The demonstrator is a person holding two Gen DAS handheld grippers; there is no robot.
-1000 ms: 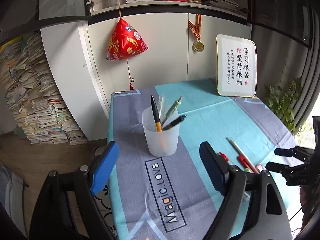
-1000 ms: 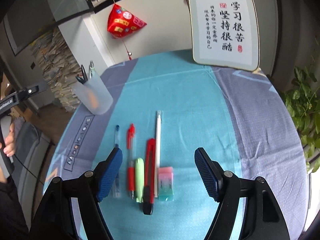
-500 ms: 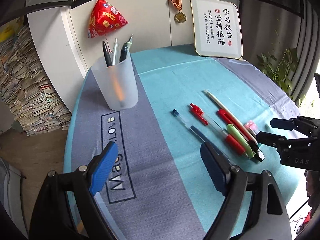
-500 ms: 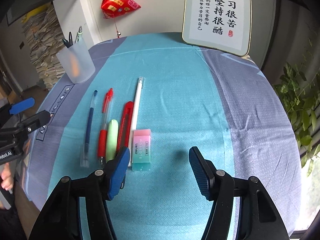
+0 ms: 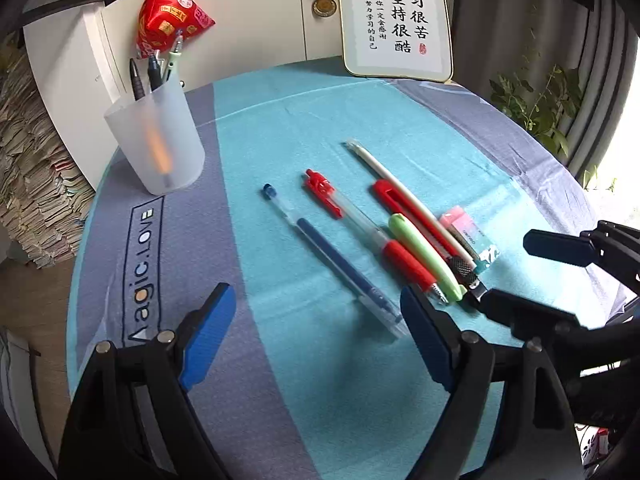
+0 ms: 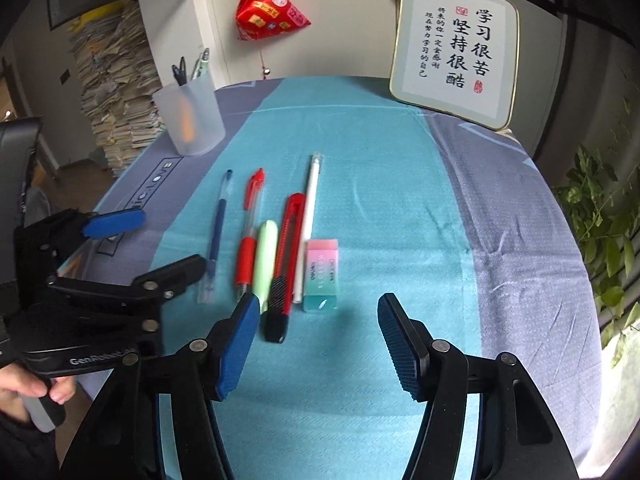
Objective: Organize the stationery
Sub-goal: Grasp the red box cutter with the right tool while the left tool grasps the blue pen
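Two handheld grippers hang over a round table covered in a teal and grey cloth (image 6: 360,380). The right gripper (image 6: 316,344) has its blue-padded jaws spread with nothing between them, having just narrowed a little; the left gripper (image 5: 316,328) holds its jaws wide apart over bare cloth, its near finger just beside the tip end of the blue pen.

Six loose items lie in a row just beyond the right gripper's fingertips. From the left of the right wrist view: a clear blue gel pen (image 6: 218,232), a clear pen with a red grip (image 6: 248,236), a pale green marker (image 6: 266,256), a red and black utility knife (image 6: 284,264), a slim white pen (image 6: 308,224) and a pink and teal eraser (image 6: 322,274).

Farther back on the left stands a frosted plastic cup (image 6: 190,118) holding several pens. At the far edge leans a framed calligraphy panel (image 6: 456,54); a red pyramid-shaped ornament (image 6: 270,12) hangs on the wall behind.
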